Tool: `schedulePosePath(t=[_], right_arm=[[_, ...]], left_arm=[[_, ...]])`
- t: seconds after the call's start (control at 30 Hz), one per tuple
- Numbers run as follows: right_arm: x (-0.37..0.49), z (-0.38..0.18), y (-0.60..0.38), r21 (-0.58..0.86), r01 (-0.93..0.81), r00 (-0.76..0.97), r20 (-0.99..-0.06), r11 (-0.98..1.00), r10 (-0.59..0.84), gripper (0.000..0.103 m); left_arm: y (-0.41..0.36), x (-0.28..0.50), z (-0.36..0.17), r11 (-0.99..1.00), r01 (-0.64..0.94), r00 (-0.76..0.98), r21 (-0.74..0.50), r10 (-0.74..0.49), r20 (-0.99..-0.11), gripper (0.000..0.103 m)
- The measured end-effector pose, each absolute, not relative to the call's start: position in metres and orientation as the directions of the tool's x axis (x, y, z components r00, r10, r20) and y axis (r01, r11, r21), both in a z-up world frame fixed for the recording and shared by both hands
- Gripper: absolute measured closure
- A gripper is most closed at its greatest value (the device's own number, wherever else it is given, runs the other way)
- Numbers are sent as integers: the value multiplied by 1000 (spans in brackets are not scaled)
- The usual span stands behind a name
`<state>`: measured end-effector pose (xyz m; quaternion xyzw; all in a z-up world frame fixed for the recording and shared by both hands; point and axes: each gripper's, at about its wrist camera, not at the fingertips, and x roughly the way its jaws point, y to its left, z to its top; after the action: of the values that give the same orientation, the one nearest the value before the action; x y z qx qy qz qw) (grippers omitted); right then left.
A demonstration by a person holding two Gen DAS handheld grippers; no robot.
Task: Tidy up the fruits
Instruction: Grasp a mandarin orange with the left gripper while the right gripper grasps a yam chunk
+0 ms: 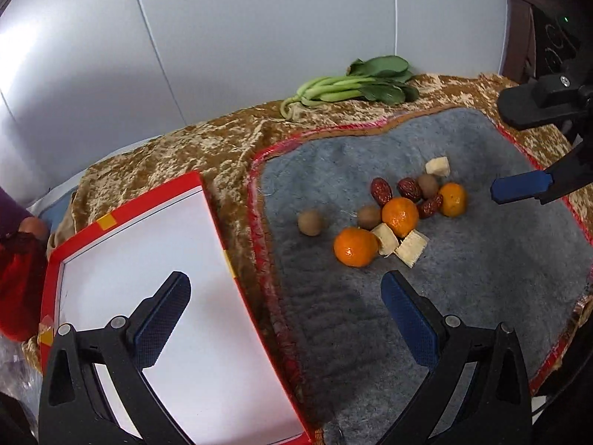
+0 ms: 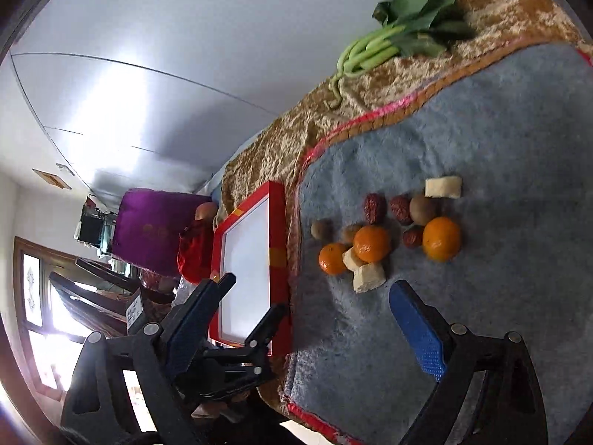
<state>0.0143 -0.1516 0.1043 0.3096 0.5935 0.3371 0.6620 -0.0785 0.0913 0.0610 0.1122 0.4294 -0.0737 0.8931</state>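
Note:
A pile of fruit lies on a grey mat (image 1: 463, 296): three mandarins (image 1: 355, 246) (image 1: 400, 216) (image 1: 453, 199), red dates (image 1: 381, 190), brown round longans (image 1: 310, 222), and pale cut chunks (image 1: 410, 248). The same pile shows in the right wrist view, with a mandarin (image 2: 371, 243) in its middle. A red-rimmed white tray (image 1: 178, 259) (image 2: 246, 274) lies left of the mat. My left gripper (image 1: 285, 296) is open and empty, above the tray's right edge, short of the fruit. My right gripper (image 2: 311, 296) is open and empty; its blue fingertip (image 1: 519, 187) shows at the right of the pile.
A bunch of green leafy vegetable (image 1: 352, 87) (image 2: 400, 33) lies on the brown patterned cloth (image 1: 185, 155) behind the mat. A red bag (image 1: 18, 282) and a purple cushion (image 2: 152, 230) lie beyond the tray's left side. A grey wall stands behind.

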Motion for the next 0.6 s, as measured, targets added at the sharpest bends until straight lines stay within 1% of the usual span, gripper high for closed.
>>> schedulePosePath(t=[0.13, 0.17, 0.2, 0.27, 0.3, 0.37, 0.47, 0.5, 0.57, 0.6], right_arm=[[12, 86, -126, 790, -72, 10, -610, 609, 792, 16], [12, 81, -121, 785, -64, -3, -617, 616, 787, 19], [13, 76, -117, 777, -60, -13, -629, 627, 777, 26], [13, 66, -112, 769, -41, -33, -640, 638, 768, 33], [13, 61, -111, 767, -30, -40, -642, 641, 765, 35], [15, 55, -111, 753, -9, -41, -658, 658, 752, 38], [18, 50, -113, 741, 17, -36, -670, 671, 741, 42], [19, 48, -113, 732, 22, -35, -680, 681, 733, 42], [21, 45, -113, 723, 30, -37, -690, 691, 723, 43], [22, 43, -112, 717, 35, -42, -695, 696, 718, 43]], left_arm=[[79, -74, 58, 938, 300, 605, 174, -46, -795, 0], [76, -71, 55, 929, 328, 591, 172, -60, -804, 1], [76, -69, 54, 925, 345, 573, 160, -73, -817, 3], [75, -65, 49, 921, 371, 533, 119, -106, -839, 11], [74, -62, 46, 919, 382, 516, 99, -123, -848, 13], [75, -53, 43, 914, 402, 483, 55, -161, -861, 21], [74, -42, 39, 908, 419, 456, 19, -193, -869, 26], [74, -40, 39, 906, 423, 450, 15, -195, -872, 28], [67, -36, 35, 894, 449, 426, 10, -204, -881, 35], [65, -37, 34, 891, 454, 423, 14, -201, -884, 36]])
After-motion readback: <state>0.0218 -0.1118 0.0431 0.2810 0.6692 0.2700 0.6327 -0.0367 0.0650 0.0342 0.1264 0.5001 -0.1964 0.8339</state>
